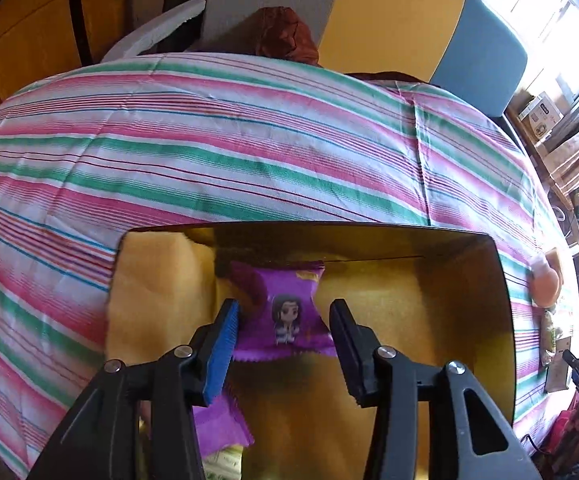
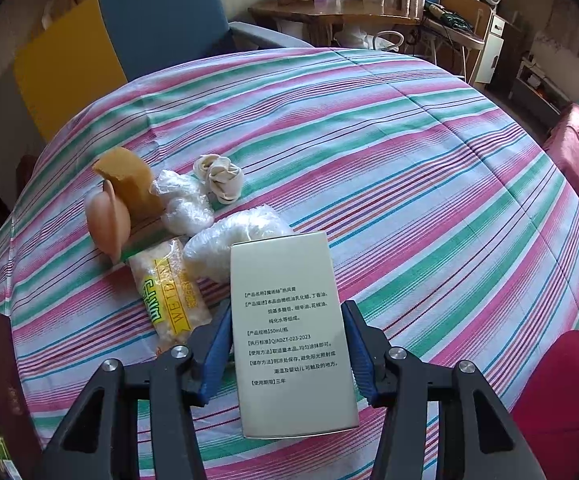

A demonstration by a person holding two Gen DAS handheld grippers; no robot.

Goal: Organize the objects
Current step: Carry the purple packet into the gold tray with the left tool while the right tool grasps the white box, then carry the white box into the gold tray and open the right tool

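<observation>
The left gripper (image 1: pixel 285 320) hangs over a dark-rimmed open box with a golden lining (image 1: pixel 465 280) that stands on the pink, green and white striped tablecloth (image 1: pixel 209 140); its jaws stand apart on either side of a purple snack packet printed with a cartoon figure (image 1: pixel 285 312), which lies inside the box beside a yellow sponge (image 1: pixel 157 292), with the pads not pressing it. The right gripper (image 2: pixel 287 344) is clamped on a pale rectangular carton with printed text (image 2: pixel 289 336), held above the cloth just beside a yellow-labelled clear snack bag (image 2: pixel 169 300), crumpled clear plastic bundles (image 2: pixel 217 248) and a peach-coloured silicone cup (image 2: pixel 105 220).
</observation>
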